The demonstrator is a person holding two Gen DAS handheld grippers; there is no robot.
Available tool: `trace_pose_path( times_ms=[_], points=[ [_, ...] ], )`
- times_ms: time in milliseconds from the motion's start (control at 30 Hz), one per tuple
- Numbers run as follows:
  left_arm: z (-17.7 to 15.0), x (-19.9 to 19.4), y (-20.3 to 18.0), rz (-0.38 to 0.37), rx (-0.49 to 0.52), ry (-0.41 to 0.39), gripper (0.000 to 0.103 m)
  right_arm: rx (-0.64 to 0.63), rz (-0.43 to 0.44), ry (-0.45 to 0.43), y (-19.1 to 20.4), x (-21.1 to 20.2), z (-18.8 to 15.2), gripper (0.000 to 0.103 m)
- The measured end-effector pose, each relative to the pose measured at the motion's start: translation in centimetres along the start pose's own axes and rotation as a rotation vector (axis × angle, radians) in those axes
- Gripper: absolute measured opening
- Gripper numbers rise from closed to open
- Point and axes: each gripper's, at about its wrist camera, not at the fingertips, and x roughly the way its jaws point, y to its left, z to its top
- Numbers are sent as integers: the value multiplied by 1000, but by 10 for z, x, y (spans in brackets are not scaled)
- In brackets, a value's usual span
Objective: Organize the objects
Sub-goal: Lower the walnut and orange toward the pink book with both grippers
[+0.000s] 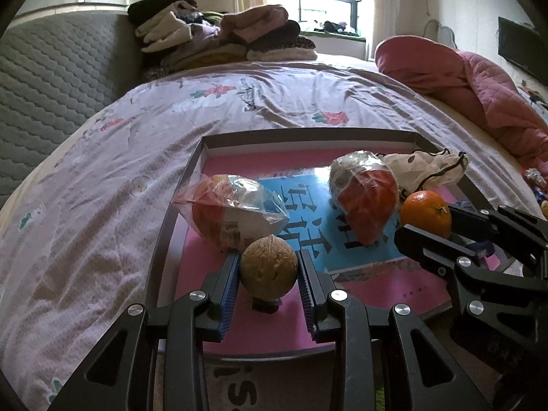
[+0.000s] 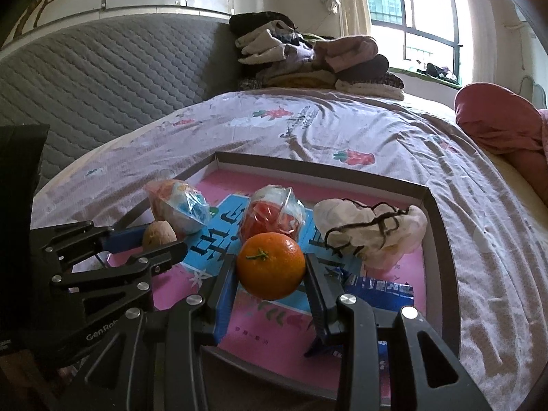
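Note:
My left gripper (image 1: 268, 263) is shut on a tan walnut (image 1: 268, 270), held just above the pink floor of a shallow box lid (image 1: 205, 185). The right wrist view shows that same gripper (image 2: 161, 239) at the left with the walnut (image 2: 158, 235). An orange tangerine (image 2: 271, 266) sits between the blue pads of my right gripper (image 2: 271, 270), which is shut on it over the lid (image 2: 435, 226). From the left wrist view the tangerine (image 1: 425, 214) and right gripper (image 1: 428, 219) show at the right.
Inside the lid lie two plastic-wrapped packets (image 1: 233, 210) (image 1: 364, 198), a crumpled white drawstring pouch (image 2: 371, 231) and a blue wrapper (image 2: 376, 291). The lid rests on a floral bedsheet (image 1: 239, 109). Folded clothes (image 1: 222, 39) and a pink quilt (image 1: 479, 89) lie farther back.

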Motion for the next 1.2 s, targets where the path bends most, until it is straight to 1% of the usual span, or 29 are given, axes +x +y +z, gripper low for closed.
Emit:
trace_pose_path(
  times_ms=[233, 433, 900, 1000, 1067, 1200],
  points=[
    [-1, 5, -1, 7, -2, 16, 33, -20, -1, 59, 3, 10, -4, 39],
    [-2, 6, 0, 4, -8, 19, 34, -12, 5, 78, 2, 12, -6, 39],
    [-2, 6, 0, 1, -10, 18, 34, 3, 25, 83, 2, 12, -7, 40],
    [-1, 6, 0, 0, -8, 15, 36, 9, 32, 80, 3, 11, -7, 44],
    [-1, 5, -1, -2, -7, 13, 41, 7, 32, 76, 3, 10, -7, 46],
    [-1, 3, -1, 0, -8, 7, 43, 12, 35, 63, 4, 6, -6, 47]
  ],
)
